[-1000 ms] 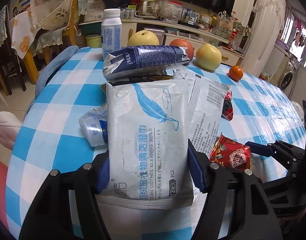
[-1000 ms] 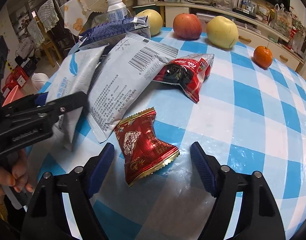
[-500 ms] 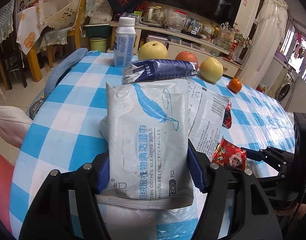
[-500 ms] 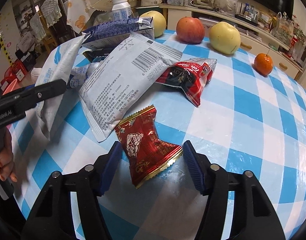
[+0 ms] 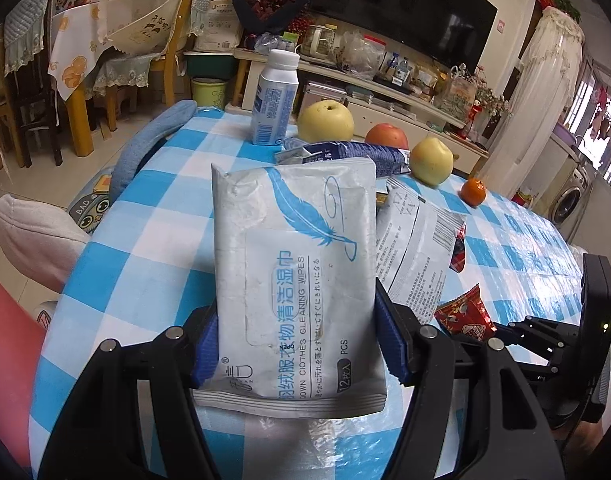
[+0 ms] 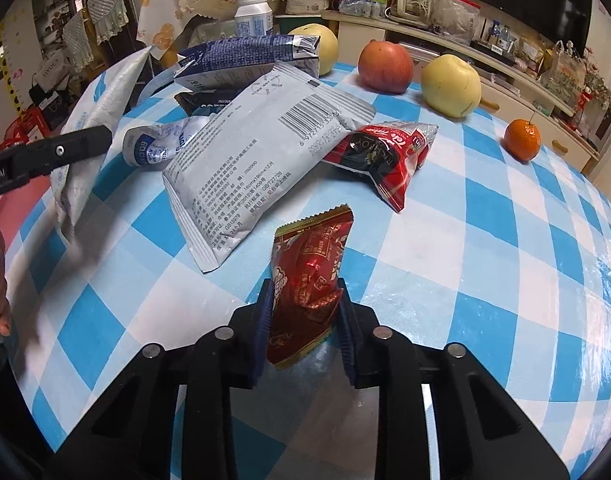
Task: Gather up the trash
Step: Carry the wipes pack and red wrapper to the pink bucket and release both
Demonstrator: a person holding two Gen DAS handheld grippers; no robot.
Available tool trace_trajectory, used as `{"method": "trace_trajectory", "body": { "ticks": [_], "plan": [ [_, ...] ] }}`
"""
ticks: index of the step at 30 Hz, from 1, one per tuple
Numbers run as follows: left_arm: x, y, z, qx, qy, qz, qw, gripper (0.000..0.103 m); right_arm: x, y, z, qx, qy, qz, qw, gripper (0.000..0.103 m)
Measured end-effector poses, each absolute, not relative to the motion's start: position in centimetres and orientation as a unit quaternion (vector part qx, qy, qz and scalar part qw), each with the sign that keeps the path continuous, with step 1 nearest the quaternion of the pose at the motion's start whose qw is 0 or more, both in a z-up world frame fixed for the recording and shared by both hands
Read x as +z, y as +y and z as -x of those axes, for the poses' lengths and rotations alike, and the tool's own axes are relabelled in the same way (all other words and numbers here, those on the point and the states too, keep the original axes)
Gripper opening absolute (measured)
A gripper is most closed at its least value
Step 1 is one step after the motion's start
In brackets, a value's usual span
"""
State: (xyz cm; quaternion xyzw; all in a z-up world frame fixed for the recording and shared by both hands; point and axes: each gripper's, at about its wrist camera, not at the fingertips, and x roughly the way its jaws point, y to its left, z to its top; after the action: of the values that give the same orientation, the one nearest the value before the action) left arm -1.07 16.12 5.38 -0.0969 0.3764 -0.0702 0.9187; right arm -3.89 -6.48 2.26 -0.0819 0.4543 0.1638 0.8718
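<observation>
Blue-and-white checked tablecloth (image 6: 485,208)

Both fisheye views sit close above the checked surface (image 5: 157,184), looking forward and down along each gripper. The left one faces the TV wall; the right one seems angled further left. Both share the barcoded grey packet (image 6: 261,148) (image 5: 421,256).

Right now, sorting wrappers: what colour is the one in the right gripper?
Red with gold edging, clearest in the right wrist view.

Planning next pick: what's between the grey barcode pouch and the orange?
In the right wrist view, a red-and-black snack bag lies between the grey barcode pouch and the orange; beyond it, bare checked tablecloth.
</observation>
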Motion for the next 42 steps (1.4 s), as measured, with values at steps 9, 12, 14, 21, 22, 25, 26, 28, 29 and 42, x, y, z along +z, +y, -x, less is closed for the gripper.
{"method": "trace_trajectory", "body": {
  "ticks": [9,12,14,21,22,25,26,28,29,42],
  "plan": [
    [6.1,17.2,2.1,-0.072,0.365,0.103,0.922,0.066,3.1,-7.1,4.5,0.140,0.438,0.062,0.886,0.028],
    [6.4,17.6,2.5,-0.070,0.361,0.104,0.924,0.066,4.0,-7.3,5.0,0.142,0.425,0.045,0.893,0.028],
    [6.7,17.8,2.8,-0.067,0.358,0.103,0.926,0.066,4.7,-7.2,5.3,0.148,0.416,0.030,0.897,0.028],
    [7.4,18.8,3.6,-0.043,0.350,0.097,0.931,0.066,6.4,-6.1,6.4,0.169,0.401,-0.011,0.900,0.028],
    [7.6,19.0,3.6,-0.038,0.348,0.096,0.932,0.066,6.6,-5.8,6.5,0.173,0.400,-0.017,0.900,0.028],
    [8.1,19.8,4.0,-0.017,0.341,0.094,0.935,0.066,7.2,-4.7,7.0,0.185,0.398,-0.030,0.898,0.028],
    [8.3,20.1,4.1,-0.009,0.339,0.092,0.936,0.066,7.4,-4.2,7.2,0.190,0.397,-0.034,0.897,0.028],
    [8.7,20.8,4.4,0.005,0.337,0.089,0.937,0.066,7.7,-3.2,7.5,0.199,0.396,-0.039,0.896,0.028],
    [8.9,21.2,4.5,0.012,0.336,0.087,0.938,0.066,7.9,-2.6,7.6,0.206,0.395,-0.039,0.894,0.028],
    [12.0,29.0,7.4,0.112,0.307,0.104,0.939,0.066,11.9,10.1,9.9,0.325,0.368,-0.022,0.871,0.028]
  ]
}}
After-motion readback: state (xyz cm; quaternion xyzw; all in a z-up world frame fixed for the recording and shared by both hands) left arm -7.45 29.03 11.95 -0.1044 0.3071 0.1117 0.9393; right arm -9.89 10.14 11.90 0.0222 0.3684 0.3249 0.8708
